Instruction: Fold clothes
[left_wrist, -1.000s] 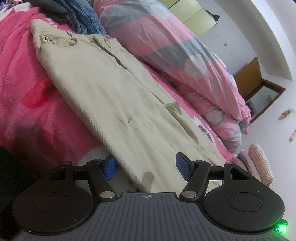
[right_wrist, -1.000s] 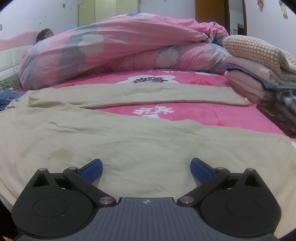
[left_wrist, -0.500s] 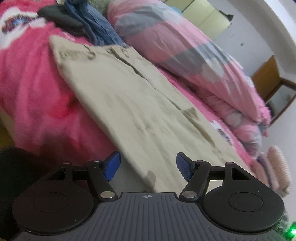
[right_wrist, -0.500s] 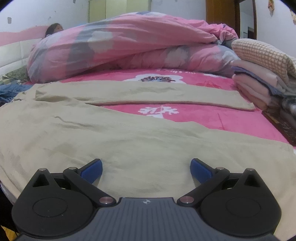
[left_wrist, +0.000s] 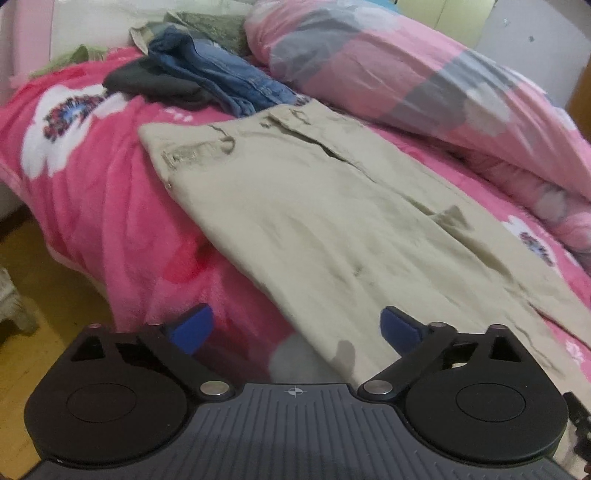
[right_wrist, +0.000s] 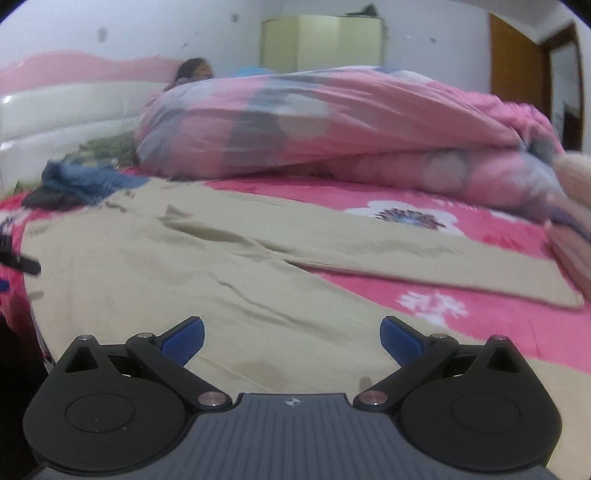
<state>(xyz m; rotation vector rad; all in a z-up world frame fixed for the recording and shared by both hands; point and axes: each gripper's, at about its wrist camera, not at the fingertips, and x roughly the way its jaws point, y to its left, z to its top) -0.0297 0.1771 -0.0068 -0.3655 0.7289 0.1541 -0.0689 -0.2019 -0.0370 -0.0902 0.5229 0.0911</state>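
Beige trousers (left_wrist: 325, 221) spread flat across the middle of the pink floral bed (left_wrist: 92, 206), blue jeans (left_wrist: 221, 77) heaped at upper left, left gripper (left_wrist: 297, 328) fingers spread wide and empty at bottom centre, right gripper (right_wrist: 291, 334) fingers likewise apart over the trousers (right_wrist: 184, 266), rolled pink quilt (right_wrist: 332, 122) behind

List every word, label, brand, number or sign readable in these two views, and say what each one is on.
No readable text in either view.
Left claw: only a small crosshair mark on its grey body, no letters.
Right claw: the same crosshair mark, no letters.
Khaki trousers: no legible label; the waistband area is blurred.
Pink blanket: flower prints only, no words.
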